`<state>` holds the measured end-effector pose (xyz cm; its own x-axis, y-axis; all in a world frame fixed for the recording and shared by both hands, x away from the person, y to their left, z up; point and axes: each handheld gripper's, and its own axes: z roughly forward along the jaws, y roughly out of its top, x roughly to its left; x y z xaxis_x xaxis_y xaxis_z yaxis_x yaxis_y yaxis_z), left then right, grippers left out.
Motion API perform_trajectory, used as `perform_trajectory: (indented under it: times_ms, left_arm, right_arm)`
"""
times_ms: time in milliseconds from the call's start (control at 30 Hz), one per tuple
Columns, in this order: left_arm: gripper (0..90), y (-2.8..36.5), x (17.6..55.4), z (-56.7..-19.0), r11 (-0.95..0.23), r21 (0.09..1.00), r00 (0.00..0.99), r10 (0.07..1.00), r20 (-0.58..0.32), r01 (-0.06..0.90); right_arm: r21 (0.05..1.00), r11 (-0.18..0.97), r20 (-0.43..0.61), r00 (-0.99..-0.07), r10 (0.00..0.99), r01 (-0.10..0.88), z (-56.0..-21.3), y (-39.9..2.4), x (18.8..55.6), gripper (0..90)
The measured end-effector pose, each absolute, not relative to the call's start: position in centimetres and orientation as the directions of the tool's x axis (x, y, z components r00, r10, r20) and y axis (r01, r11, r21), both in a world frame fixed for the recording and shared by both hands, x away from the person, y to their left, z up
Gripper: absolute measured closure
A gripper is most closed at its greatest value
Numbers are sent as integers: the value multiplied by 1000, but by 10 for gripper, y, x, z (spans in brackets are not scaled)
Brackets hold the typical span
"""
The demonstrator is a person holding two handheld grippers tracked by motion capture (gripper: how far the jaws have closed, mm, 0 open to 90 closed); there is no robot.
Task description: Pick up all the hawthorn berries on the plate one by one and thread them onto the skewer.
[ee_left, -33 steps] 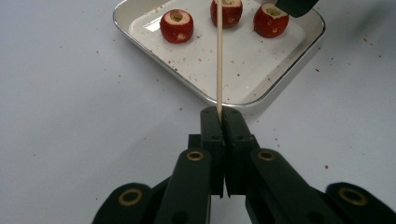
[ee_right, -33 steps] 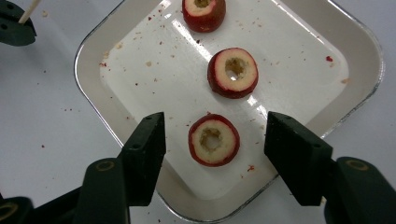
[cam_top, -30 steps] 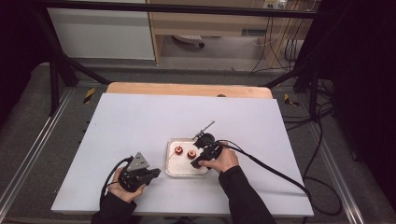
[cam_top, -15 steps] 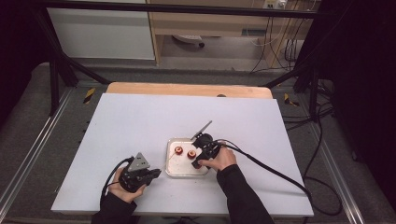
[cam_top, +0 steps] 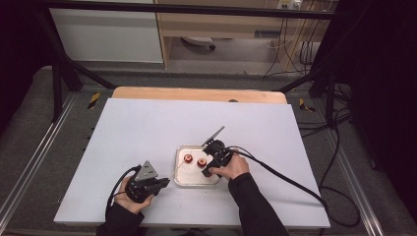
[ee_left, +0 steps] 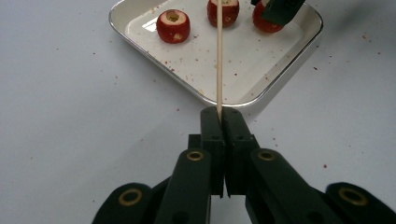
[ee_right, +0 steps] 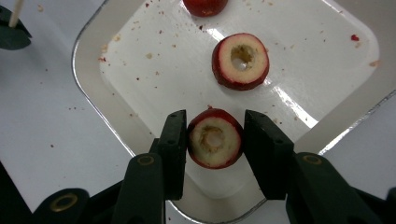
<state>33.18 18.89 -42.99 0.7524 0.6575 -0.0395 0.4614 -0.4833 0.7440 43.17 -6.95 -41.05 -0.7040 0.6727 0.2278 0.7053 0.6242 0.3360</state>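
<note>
Straddling a cored red fruit (ee_right: 215, 139) at the lower middle of the right gripper view, the right gripper (ee_right: 214, 140) is holding its jaws apart, one touching the fruit, the other just clear. The fruit is sitting in a shallow metal tray (ee_right: 88, 93) beside another cored fruit (ee_right: 241, 60). Low in the left gripper view, the left gripper (ee_left: 220, 122) is pinching a thin wooden skewer (ee_left: 218, 56) between closed jaws.
</note>
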Motion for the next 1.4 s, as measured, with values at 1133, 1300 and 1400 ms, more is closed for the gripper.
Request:
perform_trajectory:
  times_ms: [1133,1300,1400]
  left_arm:
    - [881,186,329,-430,-465,758,741,671,-35,457]
    - [881,185,328,-430,-460,761,737,675,-37,459]
    - [881,185,328,-430,-455,762,733,679,-38,461]
  right_arm:
    - [557,447,295,-670,681,699,-379,-96,417,612]
    - [596,403,315,-664,678,695,-381,-101,415,613]
    - [624,363,335,-657,675,692,-384,-105,414,613]
